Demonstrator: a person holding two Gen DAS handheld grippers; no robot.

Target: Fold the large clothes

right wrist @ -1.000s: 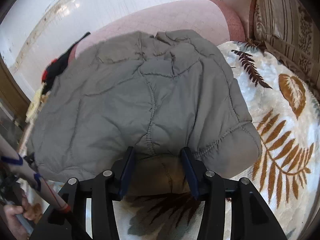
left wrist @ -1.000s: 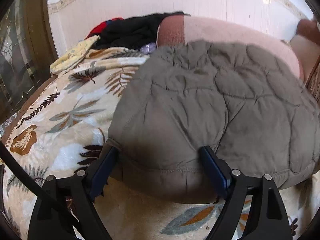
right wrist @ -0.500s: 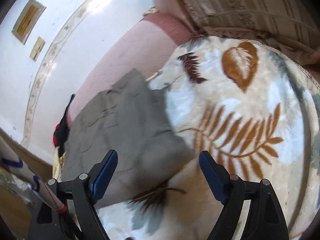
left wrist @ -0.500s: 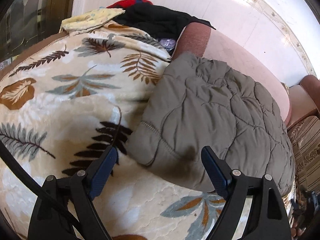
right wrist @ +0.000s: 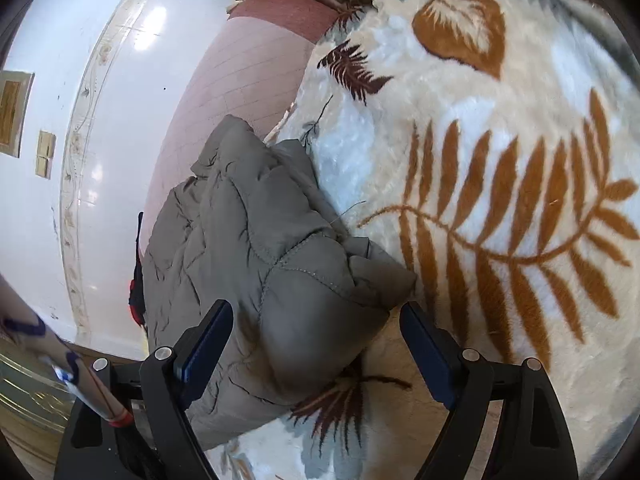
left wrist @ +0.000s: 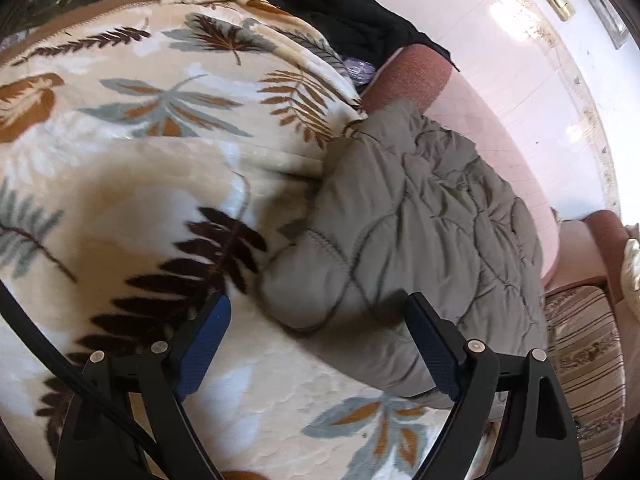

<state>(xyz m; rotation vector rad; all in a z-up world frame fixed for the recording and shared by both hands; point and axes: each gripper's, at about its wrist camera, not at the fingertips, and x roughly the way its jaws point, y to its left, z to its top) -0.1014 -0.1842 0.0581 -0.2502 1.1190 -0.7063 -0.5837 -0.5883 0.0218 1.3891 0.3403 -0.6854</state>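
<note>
The quilted grey jacket (left wrist: 420, 248) was shown lying in a folded bundle on the leaf-print blanket (left wrist: 132, 168) of the bed, its far edge against the pink headboard (left wrist: 492, 120). The left gripper (left wrist: 320, 348) was held above the blanket with its fingers spread wide and nothing between them; the near corner of the jacket lay just beyond the right-hand finger (left wrist: 434, 354) without being pressed. In the right wrist view the same jacket (right wrist: 272, 264) was seen from its other end, and the right gripper (right wrist: 316, 344) hung over the bundle's corner, its fingers having just been opened and gripping nothing, the fabric lying loose below them. The fold was judged to have been laid down and released. For the step to be done well, the bundle was judged to need squaring: the puffed corner nearest the right gripper should be pressed flat and the loose edges aligned, since padded fabric of this kind tends to spring open. Any further fold should be started from a seam (right wrist: 296, 260) with both grippers closed on matching corners. A dark clothes pile (left wrist: 352, 12) lay at the far end of the bed.
</note>
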